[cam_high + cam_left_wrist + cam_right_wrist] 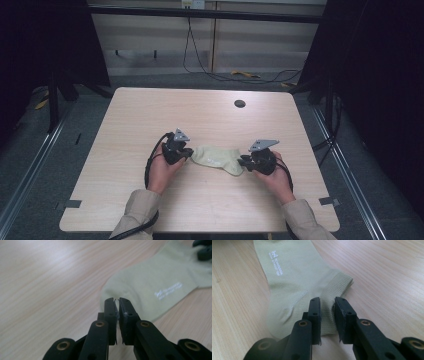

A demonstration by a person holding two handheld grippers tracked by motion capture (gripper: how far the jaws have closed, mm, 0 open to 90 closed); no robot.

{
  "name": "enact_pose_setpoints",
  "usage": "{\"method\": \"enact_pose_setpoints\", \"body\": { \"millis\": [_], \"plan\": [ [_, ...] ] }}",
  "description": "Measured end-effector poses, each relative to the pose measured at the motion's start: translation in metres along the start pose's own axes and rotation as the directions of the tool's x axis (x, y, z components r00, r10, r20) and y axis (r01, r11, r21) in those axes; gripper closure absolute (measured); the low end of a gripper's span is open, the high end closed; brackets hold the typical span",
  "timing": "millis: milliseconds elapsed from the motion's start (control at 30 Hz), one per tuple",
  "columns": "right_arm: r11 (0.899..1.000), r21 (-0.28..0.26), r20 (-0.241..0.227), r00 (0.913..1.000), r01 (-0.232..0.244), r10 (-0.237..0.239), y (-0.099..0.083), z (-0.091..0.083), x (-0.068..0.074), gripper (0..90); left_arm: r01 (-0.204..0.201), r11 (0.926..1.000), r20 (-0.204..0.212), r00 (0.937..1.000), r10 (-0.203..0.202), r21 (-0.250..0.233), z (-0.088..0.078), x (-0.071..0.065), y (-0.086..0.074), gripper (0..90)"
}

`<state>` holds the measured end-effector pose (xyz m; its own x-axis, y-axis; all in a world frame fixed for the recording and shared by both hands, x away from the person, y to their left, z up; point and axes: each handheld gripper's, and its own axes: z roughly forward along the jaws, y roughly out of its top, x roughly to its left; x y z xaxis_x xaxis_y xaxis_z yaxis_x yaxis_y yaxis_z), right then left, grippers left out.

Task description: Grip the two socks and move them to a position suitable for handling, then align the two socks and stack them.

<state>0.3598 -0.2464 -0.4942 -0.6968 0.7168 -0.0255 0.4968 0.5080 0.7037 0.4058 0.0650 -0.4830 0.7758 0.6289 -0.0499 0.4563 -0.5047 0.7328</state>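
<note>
While both hands rest low in the middle of the high view, the pale yellow-green fabric sock [217,157] lies flat on the light wooden tabletop [150,115] between the two grippers. The left gripper [188,153] is closed almost fully, and in its own view the jaws pinch the rounded toe edge of the sock [150,282], with a thin bit of cloth between them. The right gripper [242,161] stands at the other end; its jaws are only a little apart and the ribbed cuff [337,286] sits between them, seemingly gripped, though I cannot see the pads pressing clearly. Holding the two ends this way probably serves to stretch the sock straight or to lift it without it folding. White printed lettering [277,263] shows on the sock in the upper left of the right gripper view.

A round dark hole [240,103] marks the tabletop in the upper part. Behind it is a grey floor with black cables [200,60], and black curtains [380,75] hang at both sides.
</note>
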Motion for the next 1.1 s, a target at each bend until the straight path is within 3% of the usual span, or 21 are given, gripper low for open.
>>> {"method": "enact_pose_setpoints", "body": {
  "millis": [133, 167, 233, 300, 367, 533, 667, 700, 833, 933, 967, 1000, 1067, 1100],
  "plan": [
    [1.000, -0.007, -0.005, 0.9999, -0.012, 0.012, -0.001, 0.000, -0.001, 74.9, -0.005, 0.9998, 0.003, 1.0000, 0.005, 0.020, 0.014, 0.000, 0.004, 83.5],
    [1.000, -0.004, -0.006, 0.9999, -0.014, 0.014, -0.001, 0.000, -0.001, 74.8, 0.001, 0.9990, 0.001, 1.0000, -0.001, 0.045, 0.021, 0.001, 0.000, 83.1],
    [1.000, -0.006, -0.007, 0.9999, -0.012, 0.012, -0.001, 0.000, -0.001, 74.8, 0.016, 0.9993, 0.004, 0.9999, -0.016, 0.034, 0.022, 0.001, -0.001, 84.3],
    [1.000, -0.007, -0.009, 0.9999, -0.010, 0.010, -0.002, 0.000, -0.001, 74.7, 0.015, 0.9981, 0.015, 0.9998, -0.016, 0.060, 0.020, 0.000, 0.000, 89.9],
    [1.000, -0.009, -0.011, 0.9999, -0.009, 0.009, -0.002, 0.000, -0.002, 74.7, 0.004, 0.9967, 0.021, 0.9998, -0.006, 0.081, 0.018, -0.001, 0.002, 90.0],
    [1.000, -0.009, -0.011, 0.9999, -0.008, 0.008, -0.001, 0.001, -0.003, 74.7, 0.017, 0.9977, 0.024, 0.9995, -0.019, 0.065, 0.002, 0.001, 0.004, 90.0],
    [1.000, -0.009, -0.007, 1.0000, -0.004, 0.004, -0.001, 0.001, -0.002, 74.6, 0.023, 0.9970, 0.016, 0.9996, -0.025, 0.074, 0.004, 0.002, -0.004, 90.0],
    [1.000, -0.009, -0.006, 1.0000, -0.007, 0.007, -0.001, 0.001, -0.002, 74.5, 0.011, 0.9956, 0.037, 0.9992, -0.014, 0.093, 0.008, 0.000, -0.006, 90.0],
    [1.000, -0.010, -0.005, 0.9999, -0.011, 0.010, -0.001, 0.001, -0.001, 73.3, -0.023, 0.9952, 0.027, 0.9994, 0.020, 0.096, 0.007, -0.006, -0.007, 89.5],
    [1.000, -0.009, 0.003, 1.0000, -0.005, 0.005, 0.000, 0.001, -0.001, 64.9, -0.038, 0.9965, -0.002, 0.9993, 0.038, 0.074, 0.003, -0.007, -0.008, 74.3],
    [1.000, -0.009, 0.020, 0.9998, 0.006, -0.006, 0.000, 0.001, 0.000, 60.6, -0.031, 0.9975, -0.023, 0.9992, 0.033, 0.063, -0.004, -0.005, -0.010, 71.6],
    [1.000, -0.010, 0.031, 0.9995, 0.007, -0.007, 0.000, 0.001, 0.000, 58.5, -0.016, 0.9989, -0.016, 0.9997, 0.017, 0.043, -0.006, -0.004, -0.010, 66.2],
    [1.000, -0.015, 0.031, 0.9995, -0.004, 0.004, 0.000, 0.000, 0.000, 56.6, -0.001, 0.9996, -0.011, 0.9999, 0.001, 0.029, -0.008, -0.003, -0.011, 57.9],
    [0.999, -0.033, 0.032, 0.9992, -0.021, 0.022, 0.001, -0.002, 0.000, 54.5, 0.008, 0.9996, -0.028, 0.9996, -0.007, 0.027, -0.012, 0.000, -0.012, 55.0]
  ]
}}
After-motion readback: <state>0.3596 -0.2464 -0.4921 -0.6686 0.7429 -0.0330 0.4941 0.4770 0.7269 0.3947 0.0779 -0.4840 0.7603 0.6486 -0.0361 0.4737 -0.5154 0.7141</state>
